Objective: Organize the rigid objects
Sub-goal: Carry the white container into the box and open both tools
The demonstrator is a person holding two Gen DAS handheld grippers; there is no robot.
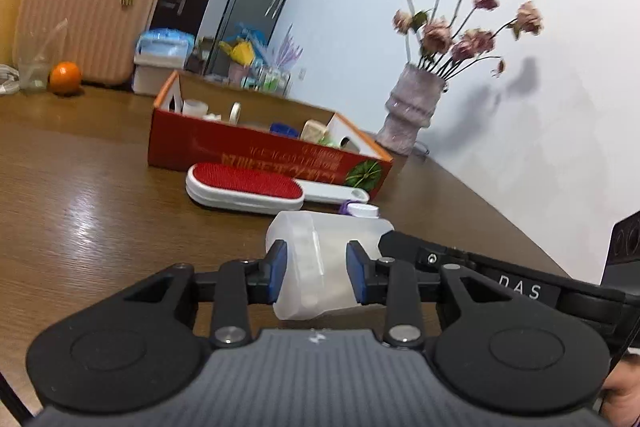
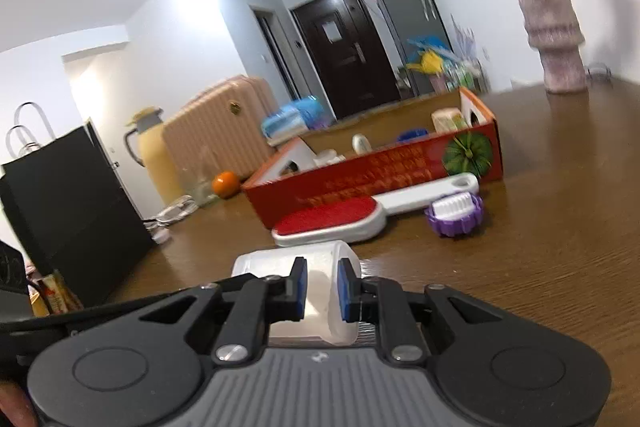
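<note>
Jaws of both grippers clenched on one translucent white plastic container above the table.

Left gripper [image 1: 316,269] clamps the container [image 1: 320,259] across its body with blue pads [image 1: 278,269]; right gripper [image 2: 322,289] pinches the same container [image 2: 316,291] from the other side, its black arm crossing the left view's right edge. Just beyond, on the brown wooden table [image 1: 80,211], lies a red-faced lint brush [image 1: 244,187] with a white handle, and beside that handle a purple-rimmed round brush [image 2: 454,213] with white bristles. Behind them sits an open red cardboard box [image 1: 256,153] holding tape rolls and small items. Farther back stand an orange [image 1: 65,78], a pink suitcase [image 1: 88,23] and a vase of dried flowers [image 1: 412,107].
</note>
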